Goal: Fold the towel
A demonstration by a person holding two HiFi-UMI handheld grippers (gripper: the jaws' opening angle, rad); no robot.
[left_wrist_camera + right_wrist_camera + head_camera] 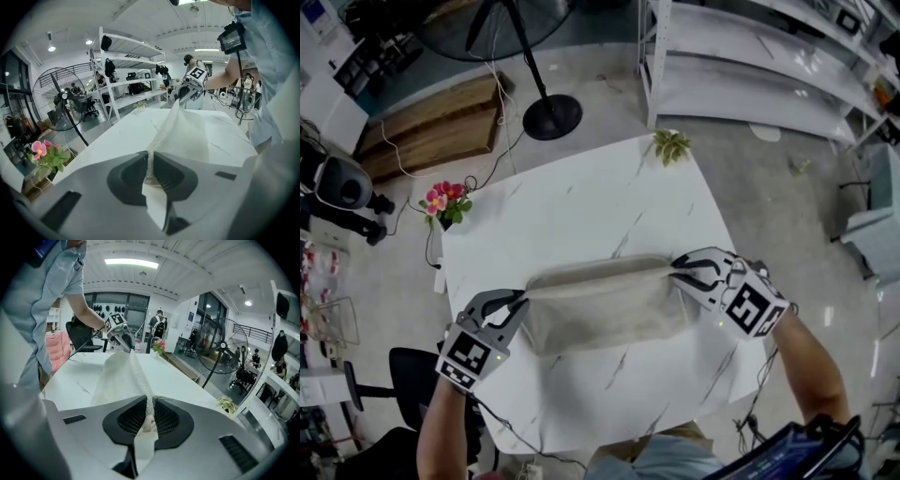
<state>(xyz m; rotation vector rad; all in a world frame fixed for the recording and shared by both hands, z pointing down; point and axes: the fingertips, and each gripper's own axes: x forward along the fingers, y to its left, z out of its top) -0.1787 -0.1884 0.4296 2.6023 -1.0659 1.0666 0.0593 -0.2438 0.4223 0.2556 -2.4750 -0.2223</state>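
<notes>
Towel [605, 305] hangs taut above the worktop [581, 202], one top corner pinched in the left gripper [521, 298], the other in the right gripper [677, 266]. I'd hold both ends level and lay the edge down evenly.

Indoor lab or workshop-type open workspace, not a home. Bare grey floor [750, 187]. White metal rack shelving [750, 66] at far right, mostly bare. Big black pedestal fan [546, 114] on the far side, loose cables [499, 98] trailing over the floor, wooden pallet [431, 127] far left. White marble-pattern work table [581, 202] in the middle, potted pink flowers [442, 201] at its left edge, small green plant [671, 145] at its far corner. Black office chair [398, 375] near left. Gripper views add strip ceiling lights [131, 262], glass partitions [211, 310], people [255, 356] in the background, one standing with a backpack [157, 329].
</notes>
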